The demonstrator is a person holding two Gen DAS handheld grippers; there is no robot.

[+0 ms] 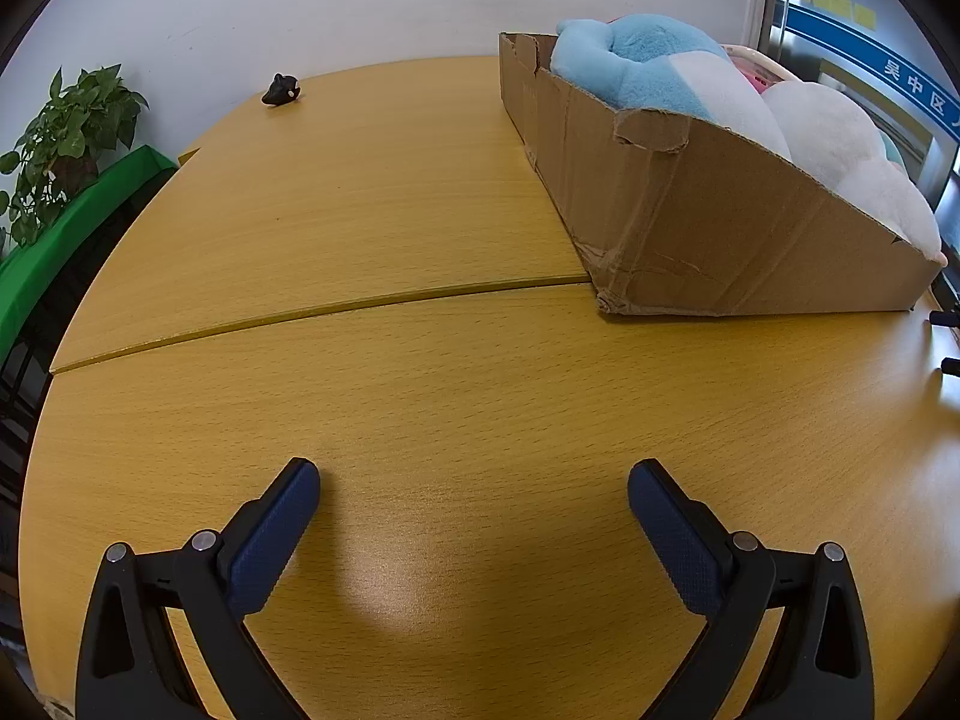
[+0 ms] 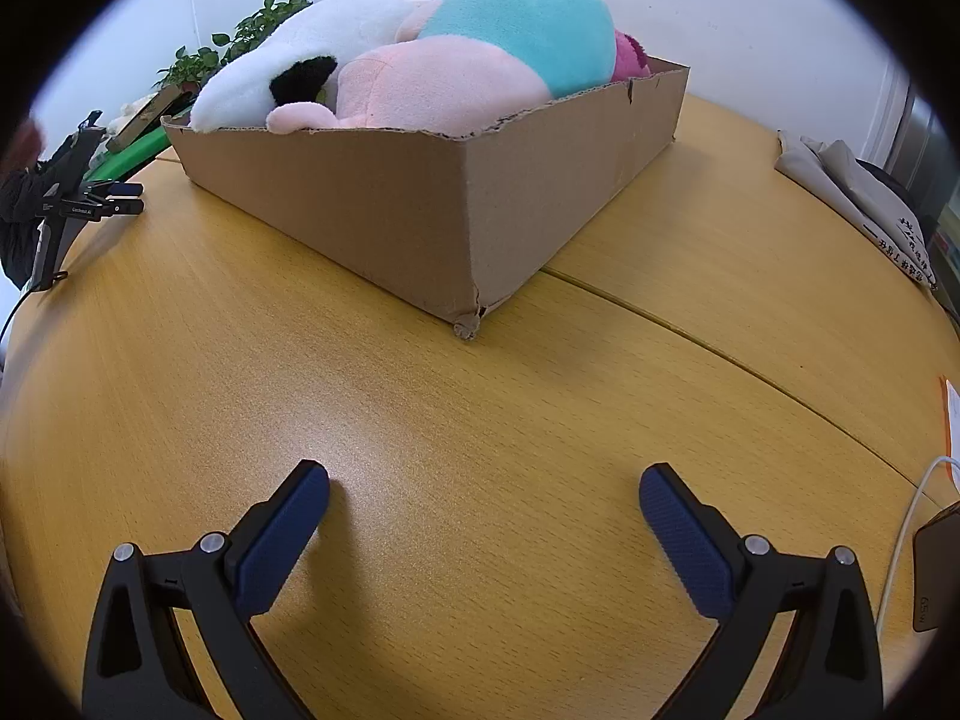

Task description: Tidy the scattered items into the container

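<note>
Plush toys [image 2: 420, 78] fill the box [image 2: 390, 204]; only left view shows black lump [image 1: 281, 90]; hand-held grippers spread, empty.

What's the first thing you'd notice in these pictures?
The cardboard box on the wooden table, heaped above its rim with plush toys: a big pink and teal one and a white one beside it. Next, each view's open gripper, hanging empty over bare tabletop.
</note>
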